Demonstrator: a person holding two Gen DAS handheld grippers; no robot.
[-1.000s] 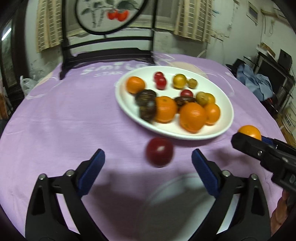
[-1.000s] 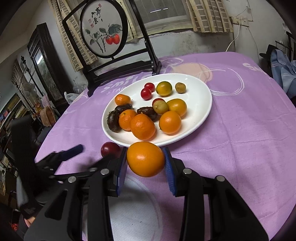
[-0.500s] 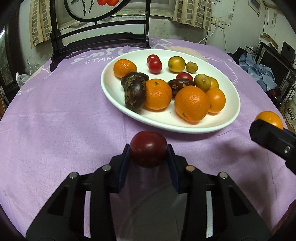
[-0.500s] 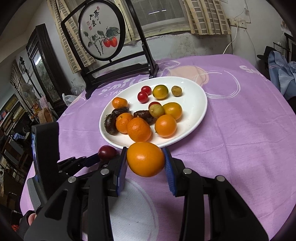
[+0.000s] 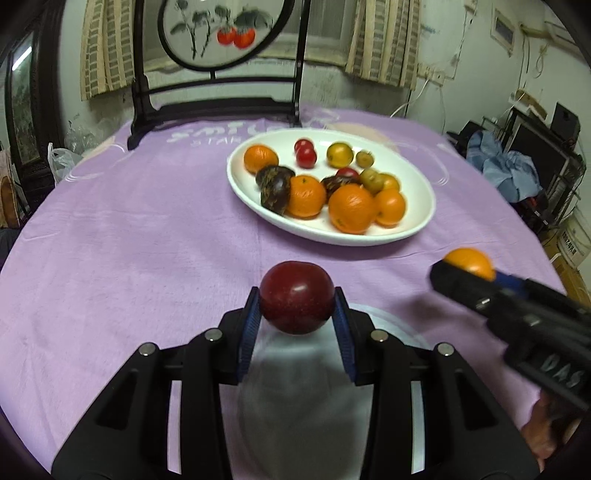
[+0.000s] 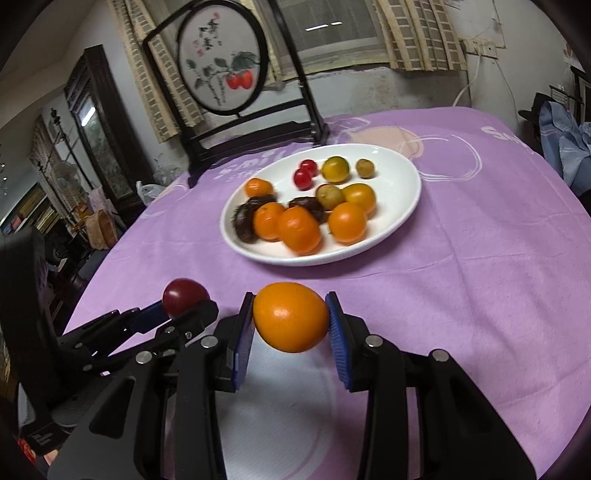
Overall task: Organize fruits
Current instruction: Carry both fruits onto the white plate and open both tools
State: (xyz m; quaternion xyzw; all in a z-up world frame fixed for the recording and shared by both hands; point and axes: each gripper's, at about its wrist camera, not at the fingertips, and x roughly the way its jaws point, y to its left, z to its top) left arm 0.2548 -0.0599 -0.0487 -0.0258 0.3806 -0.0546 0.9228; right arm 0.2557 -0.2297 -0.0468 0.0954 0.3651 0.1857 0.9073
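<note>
My left gripper (image 5: 297,314) is shut on a dark red plum (image 5: 296,296) and holds it above the purple tablecloth. My right gripper (image 6: 291,325) is shut on an orange (image 6: 291,316), also lifted off the cloth. Each gripper shows in the other view: the right one with its orange (image 5: 470,263) at the right, the left one with its plum (image 6: 183,295) at the left. A white oval plate (image 5: 413,229) ahead of both holds several oranges, dark plums, red cherry tomatoes and yellow-green fruits; it also shows in the right wrist view (image 6: 402,214).
A dark wooden stand with a round painted panel (image 5: 221,33) stands at the table's far edge behind the plate. A pale round print on the cloth (image 6: 280,424) lies under the grippers. Room clutter lies beyond the table's right edge (image 5: 517,173).
My left gripper closed on the plum that lay on the cloth and lifted it, drawing back from the plate. My right gripper kept the orange and rose slightly.
</note>
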